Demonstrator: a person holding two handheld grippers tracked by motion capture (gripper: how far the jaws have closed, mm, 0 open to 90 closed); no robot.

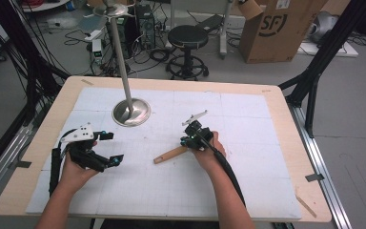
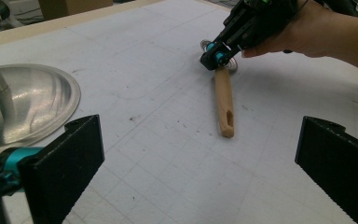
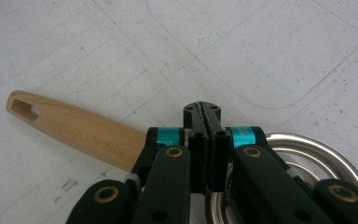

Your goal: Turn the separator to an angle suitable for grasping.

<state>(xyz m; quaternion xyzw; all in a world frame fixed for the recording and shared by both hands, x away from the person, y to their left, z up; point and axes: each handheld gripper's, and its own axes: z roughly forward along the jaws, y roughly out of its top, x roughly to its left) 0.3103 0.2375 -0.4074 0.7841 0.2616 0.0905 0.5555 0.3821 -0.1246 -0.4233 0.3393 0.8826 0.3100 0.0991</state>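
On the white gridded mat (image 1: 248, 181), roughly mid-table and just ahead of my right hand (image 1: 208, 151), lies the utensil (image 1: 171, 154): a pale wooden handle (image 3: 81, 133) with a slotted hole at its free end, joined to a coil of bright wire rings (image 3: 317, 154). It looks like a small spring whisk, though the head is mostly hidden under my tool. My right gripper (image 3: 207, 110) sits down over the junction of wood and wire with its jaws pressed fully together; I cannot tell whether they pinch the neck or merely rest above it. My left gripper (image 2: 200, 154) waits near the table's left side with its jaws spread wide and nothing between them, the handle lying well ahead of it. Off to its side stands the metal stand (image 1: 124, 62) on its round dish base (image 2: 51, 98).

I judge the piece light and rigid along the handle, with smooth wood that could slip under a shallow pinch. The wire coil would flex and spring, so I would grip the handle's middle, across its narrower thickness, rather than the rings.
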